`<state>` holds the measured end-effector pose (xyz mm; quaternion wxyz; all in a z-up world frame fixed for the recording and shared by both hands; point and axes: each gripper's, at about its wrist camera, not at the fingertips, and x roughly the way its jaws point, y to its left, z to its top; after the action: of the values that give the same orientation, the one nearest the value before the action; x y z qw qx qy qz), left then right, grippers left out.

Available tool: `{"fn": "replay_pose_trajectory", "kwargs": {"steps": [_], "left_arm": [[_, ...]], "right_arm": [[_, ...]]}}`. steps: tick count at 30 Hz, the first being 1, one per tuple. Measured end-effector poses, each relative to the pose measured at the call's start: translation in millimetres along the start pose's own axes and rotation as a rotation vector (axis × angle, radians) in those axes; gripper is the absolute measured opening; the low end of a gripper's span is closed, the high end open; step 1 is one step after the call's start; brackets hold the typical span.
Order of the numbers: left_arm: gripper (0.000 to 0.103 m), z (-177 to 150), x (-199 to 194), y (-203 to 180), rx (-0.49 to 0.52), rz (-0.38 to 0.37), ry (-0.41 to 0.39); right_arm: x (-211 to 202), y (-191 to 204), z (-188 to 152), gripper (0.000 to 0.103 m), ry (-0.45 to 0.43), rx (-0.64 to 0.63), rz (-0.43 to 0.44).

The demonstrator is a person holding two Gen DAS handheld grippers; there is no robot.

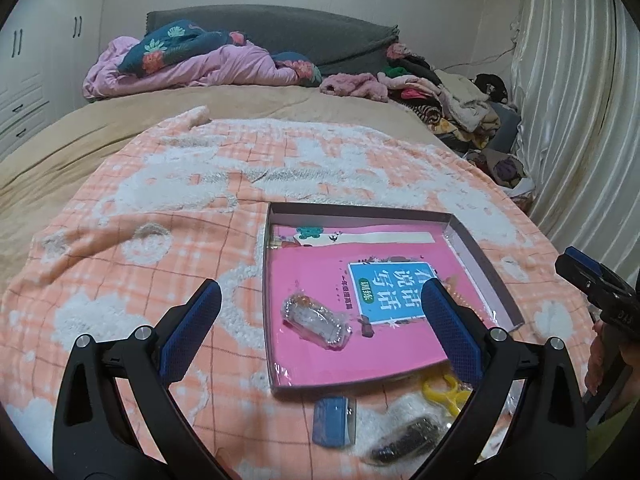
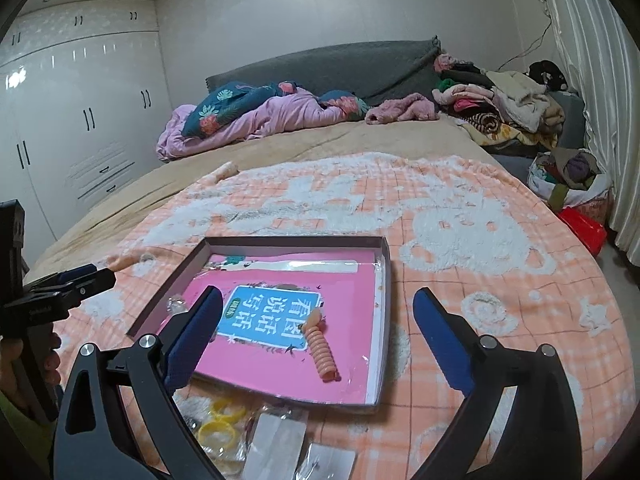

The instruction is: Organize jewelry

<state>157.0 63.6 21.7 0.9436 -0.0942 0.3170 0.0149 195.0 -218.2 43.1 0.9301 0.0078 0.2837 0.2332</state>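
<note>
A shallow box (image 1: 360,211) with a pink book inside lies on the orange checked blanket. In it, a clear bag with a beaded bracelet (image 1: 316,320) lies just below my left gripper (image 1: 320,284), which hovers open and empty. In the right wrist view a coral spiral band (image 2: 322,350) rests on the book inside the same box (image 2: 296,240). My right gripper (image 2: 317,293) is open above it and holds nothing. Near the box's front edge lie yellow rings (image 2: 222,420), clear bags (image 2: 280,440), a small blue box (image 1: 334,420) and a dark bagged item (image 1: 408,440).
The blanket (image 1: 140,208) covers the near half of a bed. Crumpled pink and floral bedding (image 1: 192,60) lies at the headboard, and a clothes pile (image 1: 452,100) at the back right. A curtain (image 1: 580,120) hangs on the right, white wardrobes (image 2: 80,120) on the left.
</note>
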Motion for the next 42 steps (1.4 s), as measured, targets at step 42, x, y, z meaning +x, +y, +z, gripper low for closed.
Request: {"fn": "replay_pose_trajectory", "kwargs": {"steps": [42], "left_arm": [[0.094,-55,-77,-27,0.085,-0.022,0.041]], "right_arm": [[-90,50,-37,0.097,0.038,-0.106,0.111]]}}
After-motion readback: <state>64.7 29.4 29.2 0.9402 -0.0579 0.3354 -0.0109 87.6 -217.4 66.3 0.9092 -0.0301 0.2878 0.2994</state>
